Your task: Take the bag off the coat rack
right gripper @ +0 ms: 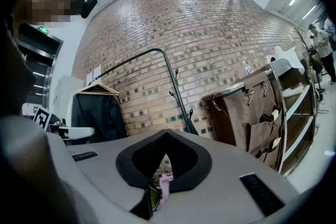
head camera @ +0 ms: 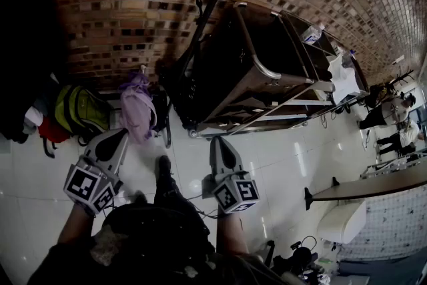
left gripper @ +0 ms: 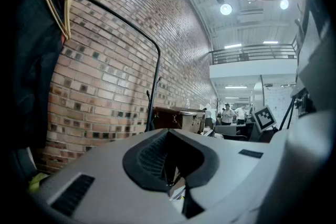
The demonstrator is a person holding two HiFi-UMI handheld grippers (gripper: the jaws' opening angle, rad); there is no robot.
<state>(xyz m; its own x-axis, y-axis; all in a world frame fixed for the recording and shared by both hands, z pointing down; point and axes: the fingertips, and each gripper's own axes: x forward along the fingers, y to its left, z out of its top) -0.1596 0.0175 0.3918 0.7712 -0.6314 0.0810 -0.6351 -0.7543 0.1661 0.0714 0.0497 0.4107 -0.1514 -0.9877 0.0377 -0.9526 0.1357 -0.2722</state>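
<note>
Both claws are held low over the pale tiled floor point(head camera: 280, 157), side by side and apart from each other, and neither holds anything. Left claw point(head camera: 119, 137) has its jaws together, the dark pads meeting with only the notch between them showing. Right claw point(head camera: 217, 142) is likewise closed and empty; through its notch the right gripper view catches a sliver of lilac and of green from far beyond the tips. The bag point(head camera: 137, 110), lilac in colour, sits down low just left of the foot of the black coat rack point(head camera: 213, 0), a little ahead of the left claw's tip and not touched by it. Whether it hangs from a low hook or rests on the floor cannot be told. A green backpack point(head camera: 80, 110) lies just left of the bag, against the brick wall point(head camera: 133, 3). To the right of the rack stands a brown cart point(head camera: 267, 70) with a metal frame. A dark coat point(right gripper: 97, 113) hangs on a wooden hanger point(right gripper: 97, 89) further left along the wall.
</note>
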